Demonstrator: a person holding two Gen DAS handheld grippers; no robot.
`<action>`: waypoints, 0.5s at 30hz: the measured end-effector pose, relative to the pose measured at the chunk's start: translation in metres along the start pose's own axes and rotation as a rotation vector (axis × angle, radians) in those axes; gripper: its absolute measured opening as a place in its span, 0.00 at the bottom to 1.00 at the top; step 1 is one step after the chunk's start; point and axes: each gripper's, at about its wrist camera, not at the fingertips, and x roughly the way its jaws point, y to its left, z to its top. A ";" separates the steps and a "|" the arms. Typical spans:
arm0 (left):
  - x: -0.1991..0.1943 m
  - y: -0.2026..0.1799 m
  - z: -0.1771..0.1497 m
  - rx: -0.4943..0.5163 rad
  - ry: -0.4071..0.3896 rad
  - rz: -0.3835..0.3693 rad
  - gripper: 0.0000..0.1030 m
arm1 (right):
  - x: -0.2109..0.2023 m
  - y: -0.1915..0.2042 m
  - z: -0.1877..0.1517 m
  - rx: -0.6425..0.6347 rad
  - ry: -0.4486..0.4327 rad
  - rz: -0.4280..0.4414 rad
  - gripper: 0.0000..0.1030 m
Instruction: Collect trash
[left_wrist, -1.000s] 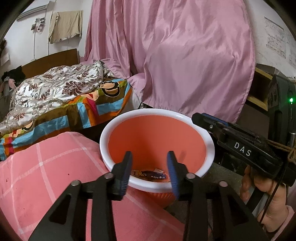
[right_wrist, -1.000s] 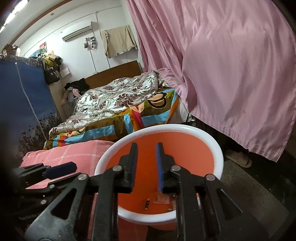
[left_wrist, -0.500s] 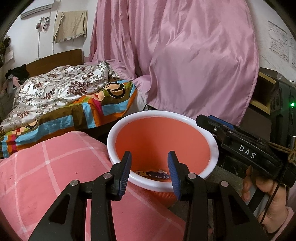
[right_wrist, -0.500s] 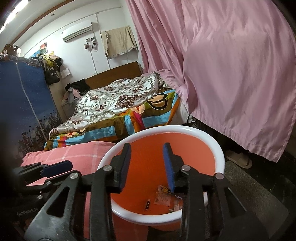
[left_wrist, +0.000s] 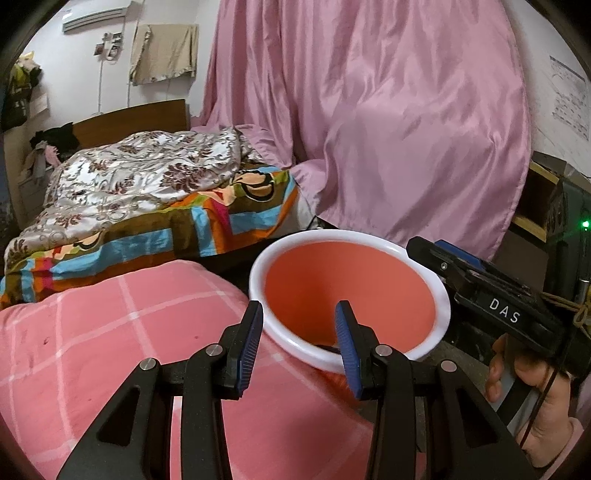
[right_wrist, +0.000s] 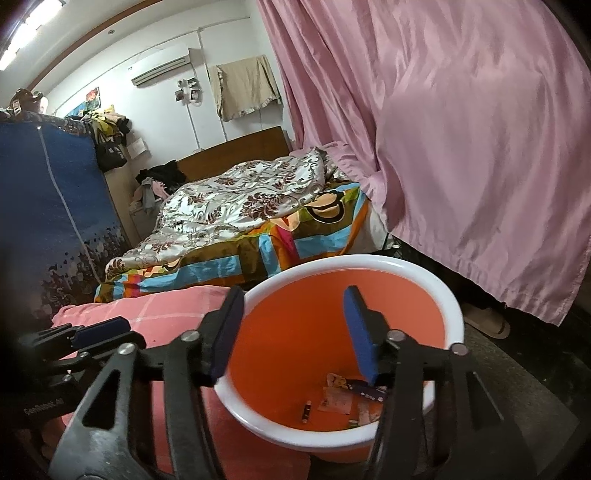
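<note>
An orange bin with a white rim (left_wrist: 441, 295) (right_wrist: 456, 306) stands on the floor beside a pink checked cushion (left_wrist: 110, 332). Several wrappers and scraps (right_wrist: 338, 397) lie on its bottom in the right wrist view. My right gripper (right_wrist: 293, 325) hovers open over the bin's mouth with nothing between its fingers. It also shows in the left wrist view as a black body marked DAS (left_wrist: 498, 310), held by a hand (left_wrist: 532, 398). My left gripper (left_wrist: 299, 332) stands open and empty at the bin's near left rim, over the cushion's edge.
A bed with a floral quilt (left_wrist: 140, 177) and a colourful striped blanket (right_wrist: 258, 251) lies behind the bin. A pink curtain (left_wrist: 406, 110) hangs at the right, a slipper (right_wrist: 484, 321) under it. A blue wardrobe (right_wrist: 48, 206) stands at the left.
My right gripper has opened wide from nearly shut, and more trash lies in the bin. My left gripper has drawn back and left from over the bin, staying open.
</note>
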 end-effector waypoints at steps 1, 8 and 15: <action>-0.003 0.001 -0.001 -0.001 -0.003 0.005 0.40 | -0.001 0.002 0.000 0.000 -0.002 0.007 0.71; -0.038 0.024 -0.008 -0.054 -0.054 0.073 0.49 | -0.010 0.026 0.001 -0.011 -0.038 0.050 0.86; -0.080 0.049 -0.017 -0.119 -0.110 0.157 0.58 | -0.025 0.051 0.000 -0.045 -0.119 0.088 0.99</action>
